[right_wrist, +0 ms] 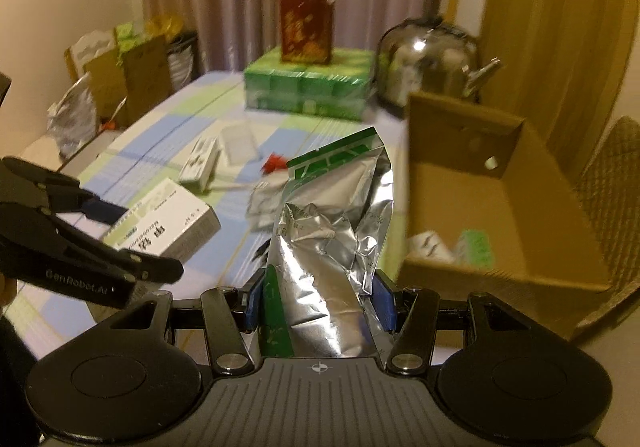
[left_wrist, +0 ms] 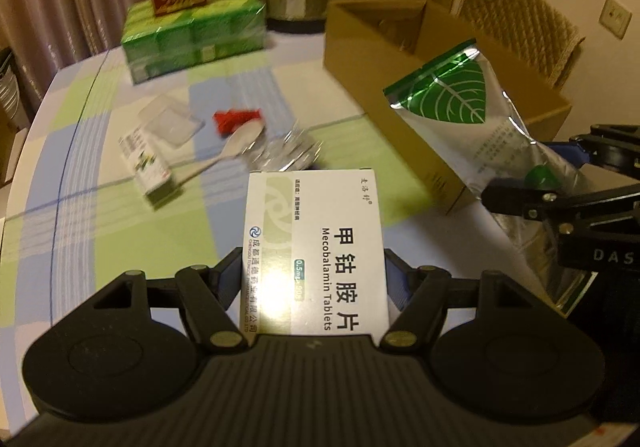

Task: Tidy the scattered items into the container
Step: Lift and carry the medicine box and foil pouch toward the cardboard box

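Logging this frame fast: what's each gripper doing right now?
Left gripper: shut on the white Mecobalamin tablet box.
Right gripper: shut on the silver foil pouch with the green leaf print.

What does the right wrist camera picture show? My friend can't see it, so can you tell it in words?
The right gripper is shut on a crinkly silver and green pouch, held beside an open cardboard box on a checked table. At left, the left gripper holds a white medicine box. A kettle stands behind.

Green, silver and white over a checked cloth
Silver pouch [right_wrist: 332, 231] with green leaf; white tablet box [left_wrist: 316, 247]; blue-green plaid tablecloth [left_wrist: 120, 247]; brown carton [right_wrist: 540, 207].
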The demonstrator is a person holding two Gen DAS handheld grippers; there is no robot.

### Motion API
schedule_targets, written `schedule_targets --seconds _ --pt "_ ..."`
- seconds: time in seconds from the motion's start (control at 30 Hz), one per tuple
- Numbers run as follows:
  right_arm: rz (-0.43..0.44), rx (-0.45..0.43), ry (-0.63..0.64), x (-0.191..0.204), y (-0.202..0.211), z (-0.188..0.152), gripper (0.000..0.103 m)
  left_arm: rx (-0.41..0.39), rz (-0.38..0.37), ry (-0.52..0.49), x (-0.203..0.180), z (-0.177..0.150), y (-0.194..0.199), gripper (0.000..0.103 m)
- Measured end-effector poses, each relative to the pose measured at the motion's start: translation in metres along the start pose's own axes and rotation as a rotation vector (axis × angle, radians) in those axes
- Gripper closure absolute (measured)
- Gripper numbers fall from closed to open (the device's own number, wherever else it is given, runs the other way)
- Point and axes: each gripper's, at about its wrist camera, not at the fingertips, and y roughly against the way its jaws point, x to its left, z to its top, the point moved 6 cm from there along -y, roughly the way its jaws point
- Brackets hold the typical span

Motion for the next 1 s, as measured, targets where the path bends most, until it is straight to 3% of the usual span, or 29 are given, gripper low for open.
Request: schedule_targets --seconds 0.63,1.0 --pt "-0.147 -0.079 -0.068 -0.118 0.021 0.04 0.052 -0.094 -0.118 -0.038 -0.098 0.099 -0.024 0.036" --pt "-0.175 -0.077 -0.12 -0.176 0.006 0.048 0.052 -0.107 -0.166 -0.002 -0.127 0.144 -0.056 0.036"
